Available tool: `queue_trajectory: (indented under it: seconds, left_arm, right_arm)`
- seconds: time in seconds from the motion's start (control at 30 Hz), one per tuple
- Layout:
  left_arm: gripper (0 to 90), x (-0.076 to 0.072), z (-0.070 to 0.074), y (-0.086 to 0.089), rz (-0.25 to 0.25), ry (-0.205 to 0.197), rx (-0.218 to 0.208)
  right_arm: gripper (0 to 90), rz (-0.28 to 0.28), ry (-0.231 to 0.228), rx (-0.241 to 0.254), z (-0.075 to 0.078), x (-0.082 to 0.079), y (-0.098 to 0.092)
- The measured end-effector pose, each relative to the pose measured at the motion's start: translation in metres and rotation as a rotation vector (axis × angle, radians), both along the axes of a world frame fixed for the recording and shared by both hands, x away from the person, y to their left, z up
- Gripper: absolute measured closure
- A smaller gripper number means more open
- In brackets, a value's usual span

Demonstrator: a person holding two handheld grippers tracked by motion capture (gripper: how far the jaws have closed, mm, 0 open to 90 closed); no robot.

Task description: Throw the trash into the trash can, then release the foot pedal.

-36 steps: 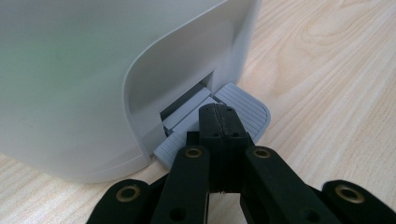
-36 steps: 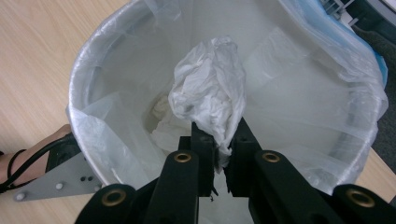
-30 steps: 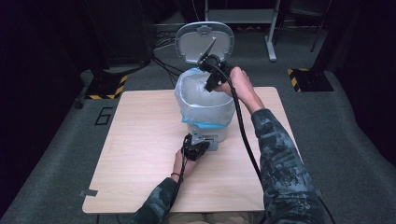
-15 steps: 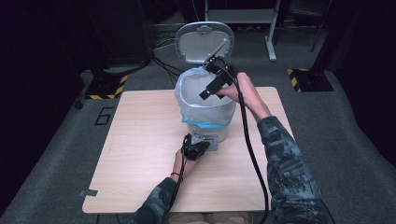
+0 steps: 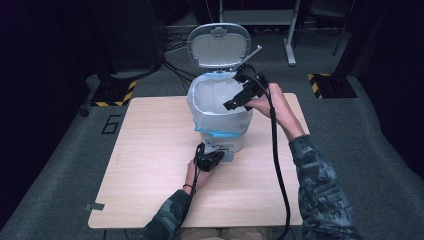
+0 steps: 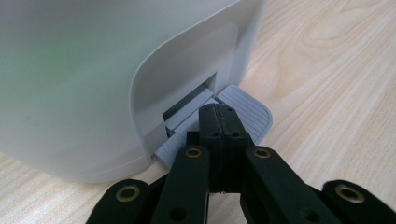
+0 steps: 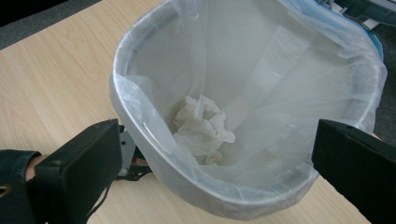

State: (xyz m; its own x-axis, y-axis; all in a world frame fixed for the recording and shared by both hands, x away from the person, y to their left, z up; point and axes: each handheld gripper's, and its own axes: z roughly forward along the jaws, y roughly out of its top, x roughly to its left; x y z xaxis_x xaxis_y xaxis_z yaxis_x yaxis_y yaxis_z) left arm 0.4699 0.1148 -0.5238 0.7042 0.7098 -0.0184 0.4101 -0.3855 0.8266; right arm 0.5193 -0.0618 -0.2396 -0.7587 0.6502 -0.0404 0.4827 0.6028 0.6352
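Right gripper view is showing the right gripper (image 7: 210, 172) hovering with fingers spread above a light, soft crumpled tissue (image 7: 201, 128) lying loose in the thin, easily torn bin liner (image 7: 289, 60), best pinched at its top folds, while the left gripper (image 6: 219, 121), fingers pressed together, is pushing down the pedal (image 6: 243, 109).

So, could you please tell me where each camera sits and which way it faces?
High view: above the person's side, looking forward and down at the table and bin; both forearms show.
Left gripper view: rides the left gripper, facing the pedal; shut fingers show.
Right gripper view: above the bin, looking down at tissue; open fingers show.
All share the bin.
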Motion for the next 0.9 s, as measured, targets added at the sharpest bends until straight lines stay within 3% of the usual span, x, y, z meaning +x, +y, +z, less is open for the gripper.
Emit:
queue_trajectory:
  seconds: [0.13,0.2,0.27,0.3,0.37,0.43,0.47,0.5,0.57,0.63,0.7,0.73,0.77,0.83,0.87,0.9]
  left_arm:
    - [90.0,0.0,0.0,0.0,-0.001,-0.001,0.003]
    - [88.6,0.001,0.0,0.001,0.012,0.001,-0.017]
    - [71.5,0.003,0.002,0.005,0.003,-0.001,0.001]
    - [71.5,0.001,0.003,0.005,0.032,0.042,-0.025]
    - [47.6,-0.003,0.009,0.009,0.009,0.073,-0.014]
    - [34.0,-0.013,0.016,0.019,0.002,0.079,-0.015]
    - [32.5,-0.013,0.016,0.019,0.002,0.079,-0.015]
    - [29.3,-0.02,0.02,0.027,0.007,0.088,-0.013]
    - [25.8,-0.024,0.022,0.032,0.01,0.082,-0.005]
    - [22.7,-0.034,0.027,0.048,0.03,0.077,0.007]
    - [21.0,-0.037,0.028,0.053,0.04,0.078,0.0]
    - [20.6,-0.044,0.031,0.066,0.067,0.07,0.01]
    - [20.1,-0.044,0.031,0.066,0.067,0.07,0.01]
    - [19.6,-0.049,0.033,0.078,0.088,0.062,0.01]
    - [19.1,-0.053,0.035,0.089,0.115,0.055,0.014]
    - [18.4,-0.053,0.035,0.089,0.115,0.055,0.014]
  right_arm:
    - [1.0,0.0,-0.017,0.018,-0.004,-0.005,-0.011]
    - [0.8,-0.004,-0.033,0.03,-0.007,-0.01,-0.021]
    - [0.8,-0.008,-0.036,0.036,-0.008,-0.012,-0.024]
    - [0.8,-0.012,-0.044,0.037,-0.009,-0.015,-0.027]
    - [0.6,-0.021,-0.063,0.051,-0.011,-0.023,-0.035]
    - [0.7,-0.031,-0.096,0.059,-0.013,-0.036,-0.045]
    - [0.7,-0.031,-0.096,0.059,-0.013,-0.036,-0.045]
    - [0.8,-0.037,-0.123,0.073,-0.018,-0.048,-0.054]
    - [0.8,-0.052,-0.136,0.084,-0.023,-0.057,-0.061]
    - [0.8,-0.073,-0.148,0.092,-0.032,-0.067,-0.07]
    - [0.7,-0.066,-0.165,0.087,-0.038,-0.07,-0.076]
    - [0.6,-0.097,-0.171,0.082,-0.053,-0.08,-0.084]
    - [0.6,-0.097,-0.171,0.082,-0.053,-0.08,-0.084]
    - [0.6,-0.126,-0.173,0.082,-0.074,-0.091,-0.097]
    - [0.6,-0.132,-0.177,0.083,-0.08,-0.093,-0.1]
    - [0.6,-0.132,-0.177,0.083,-0.08,-0.093,-0.1]
